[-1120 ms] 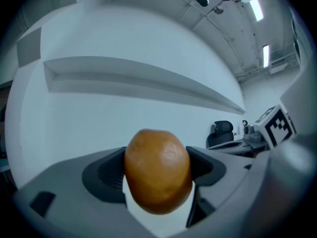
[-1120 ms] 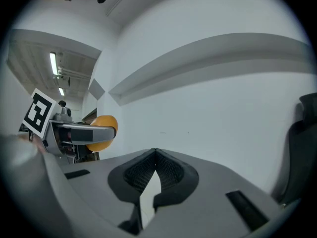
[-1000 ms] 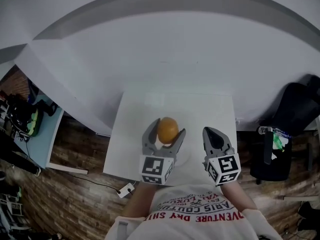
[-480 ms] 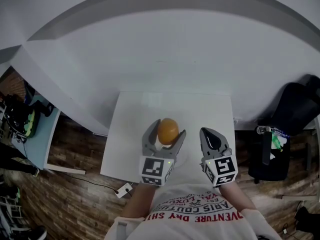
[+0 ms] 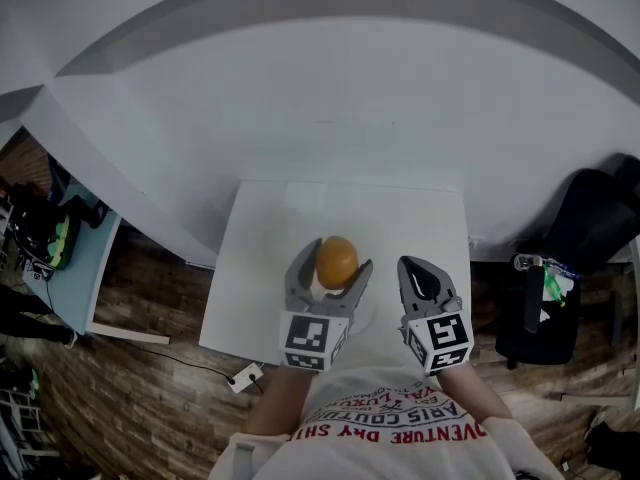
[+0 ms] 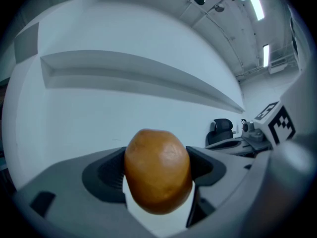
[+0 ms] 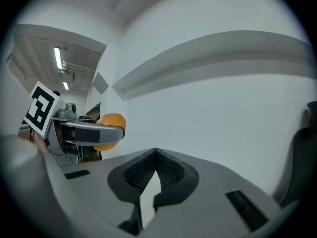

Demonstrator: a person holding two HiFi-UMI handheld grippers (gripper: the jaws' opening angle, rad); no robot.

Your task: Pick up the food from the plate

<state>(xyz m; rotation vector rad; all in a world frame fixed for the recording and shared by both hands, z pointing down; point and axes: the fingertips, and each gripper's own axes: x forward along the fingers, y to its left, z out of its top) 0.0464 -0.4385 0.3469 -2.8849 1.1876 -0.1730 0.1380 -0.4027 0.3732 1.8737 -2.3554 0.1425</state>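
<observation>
Two grippers show low in the head view, above a white table [image 5: 262,268]. The left gripper [image 5: 331,268] has its jaws spread wide around a round orange food [image 5: 336,260], one jaw on each side of it. A pale plate [image 5: 369,318], faint against the table, lies under and just beside that gripper. The right gripper [image 5: 421,268] is near the left one, apart from it, with its jaws drawn together.

In the left gripper view, the food fills the gap between the jaws. Both inner pads press against its sides, so it is clamped there in front of the white wall.

In the right gripper view, the jaw tips meet with nothing between them. The left gripper and its food appear off to the left.
</observation>
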